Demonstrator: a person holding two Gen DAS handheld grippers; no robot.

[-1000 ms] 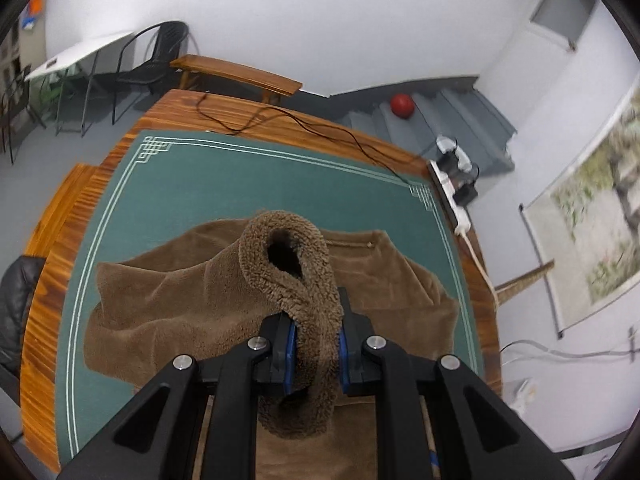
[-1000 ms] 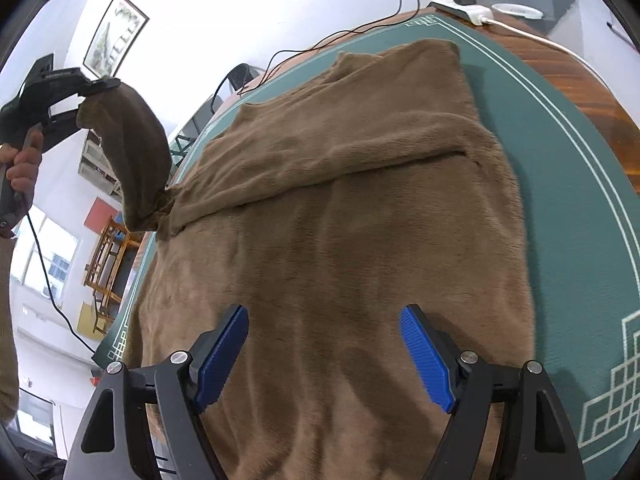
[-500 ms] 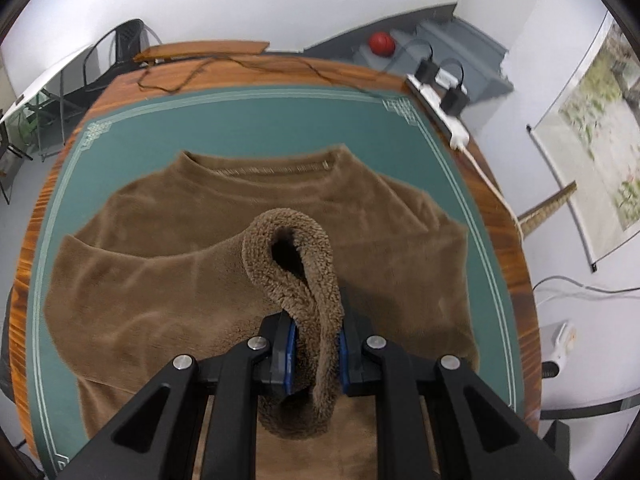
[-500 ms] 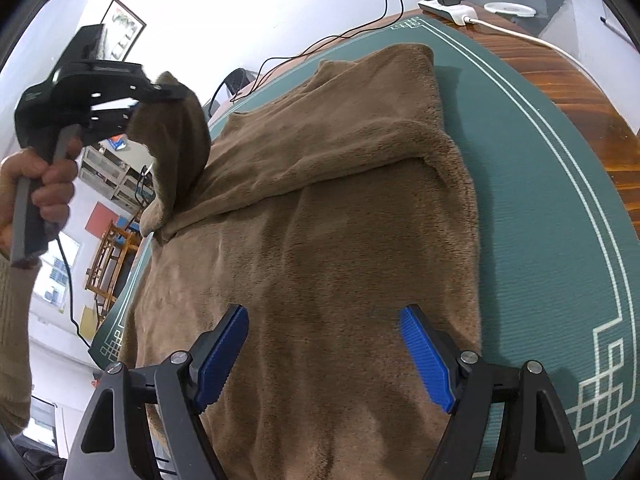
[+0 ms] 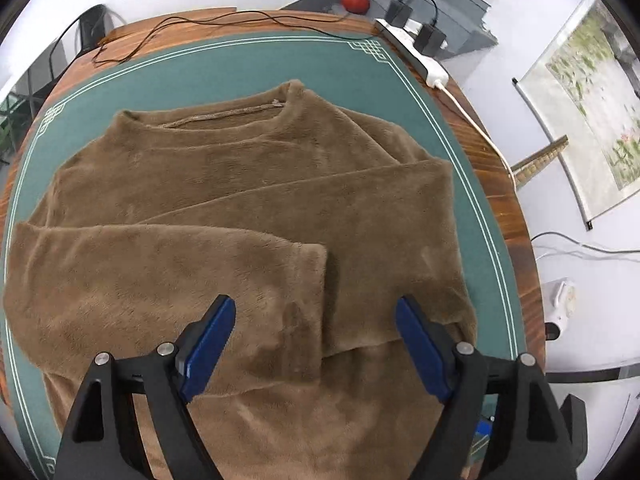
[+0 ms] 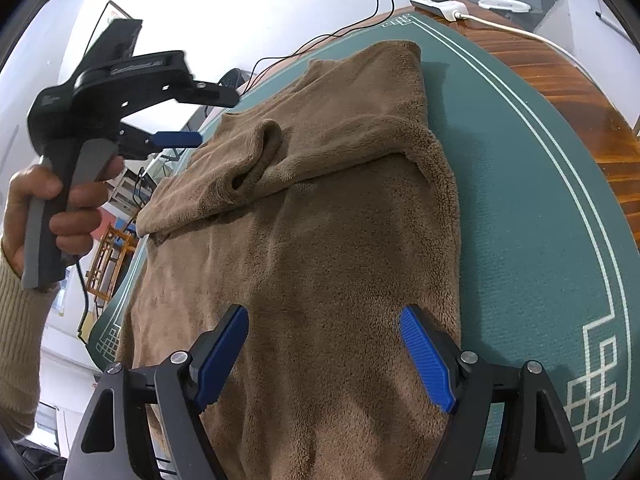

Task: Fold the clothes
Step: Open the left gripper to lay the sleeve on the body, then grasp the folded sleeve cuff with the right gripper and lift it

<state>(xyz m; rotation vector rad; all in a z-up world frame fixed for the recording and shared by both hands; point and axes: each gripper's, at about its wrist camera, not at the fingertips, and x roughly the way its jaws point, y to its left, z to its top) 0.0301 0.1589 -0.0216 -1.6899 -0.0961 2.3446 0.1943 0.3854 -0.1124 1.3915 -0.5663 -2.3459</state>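
Observation:
A brown fleece sweater lies flat on the green table mat, its neck at the far side. Both sleeves are folded across its body; the left sleeve's cuff ends near the middle. My left gripper is open and empty, hovering above that cuff. In the right wrist view the sweater fills the middle, and the left gripper shows at upper left, held in a hand above the dropped sleeve. My right gripper is open and empty just above the sweater's lower body.
The mat covers a wooden table. A white power strip with plugged chargers and a white cable lie at the table's far right edge. A black cable runs along the far edge. A red ball sits on stairs beyond.
My left gripper opened and let go of the sleeve, which now lies folded across the sweater's body. The right gripper stayed open over the lower body.

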